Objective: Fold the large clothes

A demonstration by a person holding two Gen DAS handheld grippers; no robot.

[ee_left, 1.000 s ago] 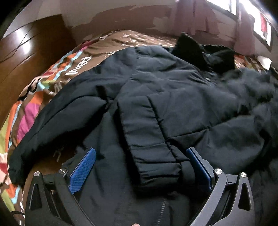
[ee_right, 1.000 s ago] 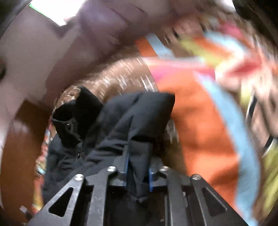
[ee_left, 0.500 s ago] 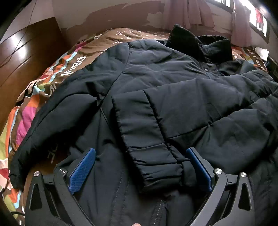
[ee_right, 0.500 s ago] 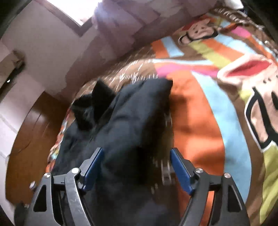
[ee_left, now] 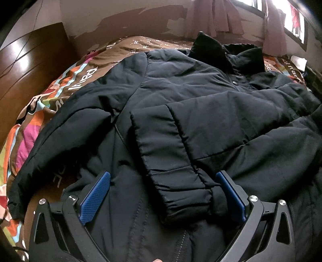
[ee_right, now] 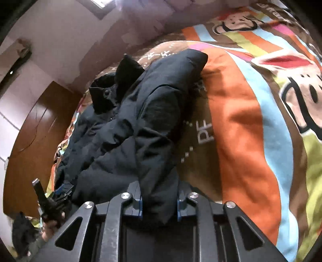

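Note:
A large black padded jacket (ee_left: 201, 112) lies spread on a bed with its collar (ee_left: 211, 50) at the far end. One sleeve is folded across the chest, its cuff (ee_left: 177, 181) between the blue pads of my left gripper (ee_left: 163, 193), which is open and low over the jacket front. In the right wrist view the jacket (ee_right: 145, 121) lies bunched along the bed. My right gripper (ee_right: 159, 203) is shut on a fold of its black fabric at the near edge. The left gripper (ee_right: 60, 193) shows at the lower left there.
The bed has a colourful cartoon-print blanket (ee_right: 251, 121) in brown, orange and blue. A dark wooden wardrobe (ee_left: 26, 66) stands on the left. A wall with pink curtains (ee_left: 211, 18) and a window is beyond the bed. A dark cloth (ee_right: 22, 227) lies at the lower left.
My right gripper opened half a second ago and has now shut again on the jacket fabric. The jacket's right side has settled flat. My left gripper stays open over the cuff.

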